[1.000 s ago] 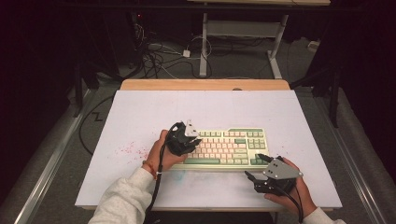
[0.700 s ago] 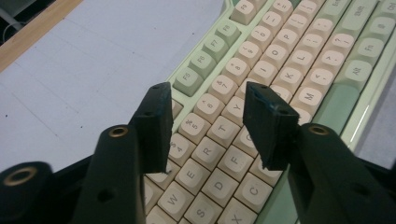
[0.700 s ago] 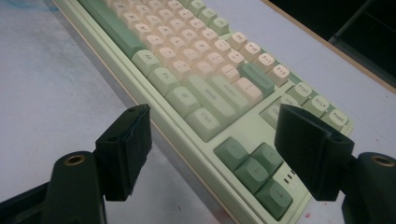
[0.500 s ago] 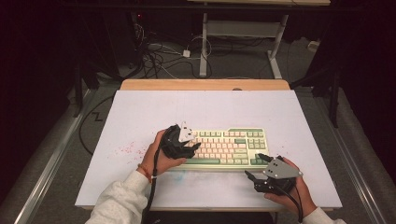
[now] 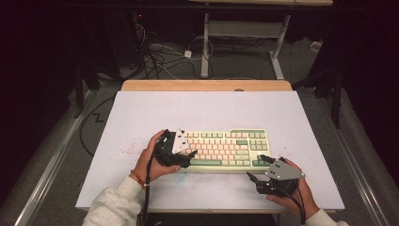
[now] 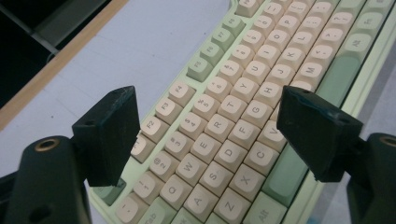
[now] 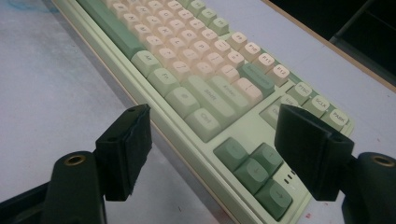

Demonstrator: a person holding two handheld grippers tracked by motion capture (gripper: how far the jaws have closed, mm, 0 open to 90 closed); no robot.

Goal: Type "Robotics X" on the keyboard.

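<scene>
A pale green keyboard [image 5: 226,148] with cream and green keys lies on the white table [image 5: 202,113], near its front edge. My left gripper [image 5: 184,159] hovers over the keyboard's left end, open. Its jaws straddle the letter keys [image 6: 219,140] in the left gripper view. My right gripper [image 5: 258,168] is held just off the keyboard's front right corner, open, with nothing between its jaws. The right gripper view looks along the keyboard [image 7: 196,88], with the arrow keys [image 7: 254,170] between the jaws.
Faint red specks [image 5: 124,151] mark the table left of the keyboard. A wooden strip [image 5: 207,85] runs along the table's far edge. Behind it are cables [image 5: 160,56] on the floor and a white desk frame [image 5: 244,37].
My left gripper has moved a little down and left over the keyboard's left end. The right gripper has barely moved.
</scene>
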